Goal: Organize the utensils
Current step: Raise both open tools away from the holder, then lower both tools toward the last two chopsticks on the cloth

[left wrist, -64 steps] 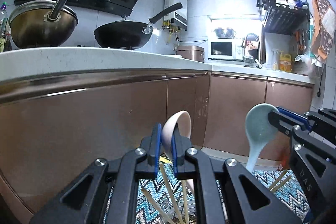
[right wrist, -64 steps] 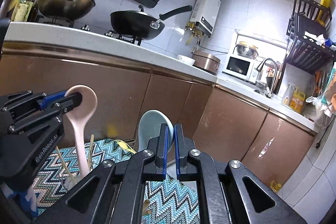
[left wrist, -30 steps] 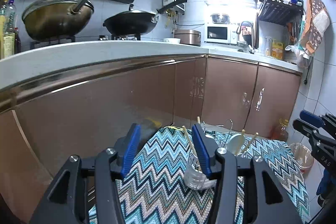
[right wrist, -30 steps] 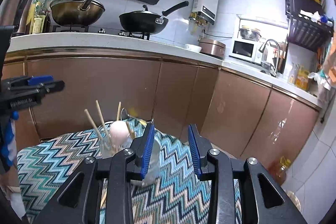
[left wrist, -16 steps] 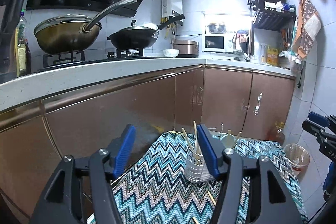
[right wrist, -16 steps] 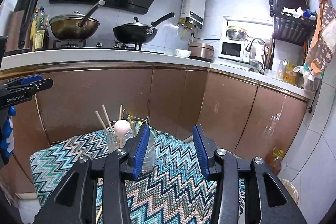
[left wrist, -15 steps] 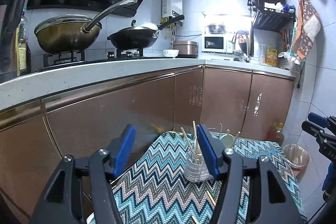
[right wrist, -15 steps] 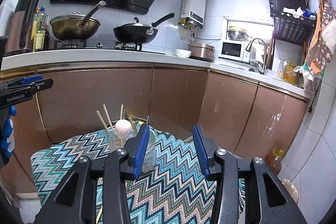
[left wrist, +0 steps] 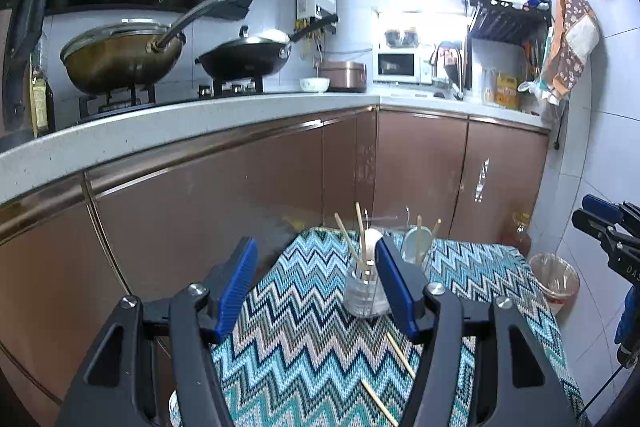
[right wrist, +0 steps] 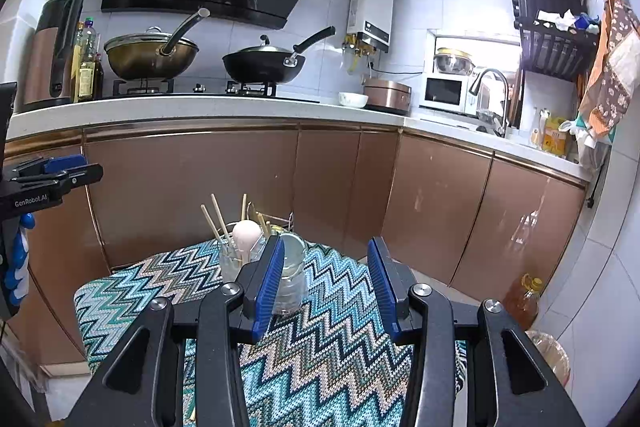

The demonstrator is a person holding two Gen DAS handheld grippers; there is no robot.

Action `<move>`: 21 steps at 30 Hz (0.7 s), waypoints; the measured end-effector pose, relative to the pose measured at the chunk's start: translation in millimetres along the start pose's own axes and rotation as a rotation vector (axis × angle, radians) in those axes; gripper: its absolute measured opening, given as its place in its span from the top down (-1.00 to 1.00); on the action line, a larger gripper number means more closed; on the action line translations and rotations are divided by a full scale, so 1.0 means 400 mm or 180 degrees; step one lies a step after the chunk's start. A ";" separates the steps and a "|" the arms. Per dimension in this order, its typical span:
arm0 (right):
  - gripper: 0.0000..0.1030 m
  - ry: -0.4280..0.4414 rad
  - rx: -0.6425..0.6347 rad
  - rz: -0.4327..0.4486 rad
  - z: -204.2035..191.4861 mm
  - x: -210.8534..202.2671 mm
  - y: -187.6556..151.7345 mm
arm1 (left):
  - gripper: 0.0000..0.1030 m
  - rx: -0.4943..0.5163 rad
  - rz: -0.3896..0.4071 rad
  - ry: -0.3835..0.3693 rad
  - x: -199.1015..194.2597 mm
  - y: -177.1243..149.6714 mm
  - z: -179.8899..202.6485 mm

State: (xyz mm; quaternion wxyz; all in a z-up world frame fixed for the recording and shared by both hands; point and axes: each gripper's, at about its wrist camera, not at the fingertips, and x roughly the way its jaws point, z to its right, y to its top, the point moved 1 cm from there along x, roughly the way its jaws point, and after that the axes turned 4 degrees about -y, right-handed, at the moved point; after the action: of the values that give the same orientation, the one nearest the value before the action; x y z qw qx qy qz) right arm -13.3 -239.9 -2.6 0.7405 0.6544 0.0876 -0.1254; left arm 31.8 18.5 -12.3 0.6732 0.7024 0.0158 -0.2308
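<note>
Two glass jars stand on a table under a zigzag cloth [left wrist: 304, 339]. The left jar [left wrist: 362, 293] holds several chopsticks and a pink spoon [left wrist: 371, 239]. The right jar [right wrist: 292, 283] holds a pale blue spoon [right wrist: 295, 251] and chopsticks. My left gripper [left wrist: 316, 287] hangs open and empty, back from the left jar. My right gripper [right wrist: 326, 287] is also open and empty, just right of the blue-spoon jar. Two loose chopsticks [left wrist: 400, 349] lie on the cloth near me. The same pink spoon [right wrist: 246, 233] shows in the right wrist view.
Brown cabinet doors [right wrist: 240, 187] rise right behind the table, under a white counter with two woks [right wrist: 264, 67]. A wire rack [right wrist: 276, 219] stands behind the jars. On the floor to the right are a waste bin [left wrist: 554, 281] and an oil bottle [right wrist: 522, 297].
Both grippers let go of their spoons, which now stand in the jars. Both drew back from the jars and rose a little, with jaws wider than a second ago.
</note>
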 end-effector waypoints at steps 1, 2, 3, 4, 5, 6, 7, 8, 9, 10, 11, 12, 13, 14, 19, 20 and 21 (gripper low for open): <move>0.17 0.0007 -0.0002 -0.0015 -0.002 0.001 -0.003 | -0.15 -0.0010 -0.0032 -0.0014 0.003 -0.004 -0.002; 0.17 0.0016 -0.0005 -0.0029 -0.004 0.003 -0.007 | -0.15 -0.0017 -0.0068 -0.0025 0.008 -0.007 -0.004; 0.17 0.0024 -0.0013 -0.0046 -0.005 0.006 -0.010 | -0.15 -0.0019 -0.0095 -0.0022 0.011 -0.011 -0.005; 0.16 0.0029 -0.0020 -0.0061 -0.007 0.009 -0.013 | -0.15 -0.0018 -0.0123 -0.0025 0.014 -0.016 -0.005; 0.16 0.0038 -0.0027 -0.0082 -0.010 0.013 -0.016 | -0.15 -0.0015 -0.0166 -0.0029 0.018 -0.024 -0.004; 0.16 0.0044 -0.0029 -0.0096 -0.011 0.016 -0.020 | -0.15 -0.0010 -0.0194 -0.0029 0.021 -0.028 -0.004; 0.16 0.0052 -0.0028 -0.0116 -0.013 0.020 -0.024 | -0.15 0.0002 -0.0235 -0.0037 0.028 -0.033 -0.003; 0.16 0.0059 -0.0023 -0.0132 -0.017 0.024 -0.026 | -0.15 0.0015 -0.0266 -0.0046 0.032 -0.040 0.001; 0.16 0.0074 -0.0018 -0.0157 -0.019 0.030 -0.031 | -0.15 0.0024 -0.0292 -0.0053 0.037 -0.045 0.003; 0.16 0.0081 -0.0017 -0.0174 -0.021 0.034 -0.035 | -0.15 0.0029 -0.0318 -0.0062 0.043 -0.050 0.004; 0.16 0.0092 -0.0021 -0.0197 -0.023 0.040 -0.040 | -0.15 0.0023 -0.0353 -0.0079 0.050 -0.058 0.005; 0.16 0.0099 -0.0026 -0.0214 -0.025 0.044 -0.044 | -0.15 0.0012 -0.0384 -0.0096 0.056 -0.063 0.004; 0.16 0.0109 -0.0032 -0.0238 -0.028 0.050 -0.049 | -0.15 -0.0003 -0.0415 -0.0107 0.063 -0.067 0.003; 0.16 0.0125 -0.0032 -0.0268 -0.030 0.057 -0.053 | -0.15 -0.0030 -0.0470 -0.0130 0.073 -0.076 -0.001; 0.16 0.0248 -0.0004 -0.0452 -0.039 0.095 -0.081 | -0.15 -0.0139 -0.0750 -0.0236 0.121 -0.114 -0.012; 0.16 0.0268 0.0004 -0.0490 -0.040 0.104 -0.088 | -0.15 -0.0166 -0.0830 -0.0268 0.134 -0.124 -0.015; 0.16 0.0301 0.0019 -0.0544 -0.041 0.116 -0.095 | -0.15 -0.0186 -0.0889 -0.0288 0.144 -0.130 -0.018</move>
State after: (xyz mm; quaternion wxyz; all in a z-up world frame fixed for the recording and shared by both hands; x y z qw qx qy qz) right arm 19.9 -231.3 -54.3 0.7202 0.6520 0.1776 -0.1573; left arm 68.0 13.5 -80.9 0.6547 0.6623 0.0897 -0.3531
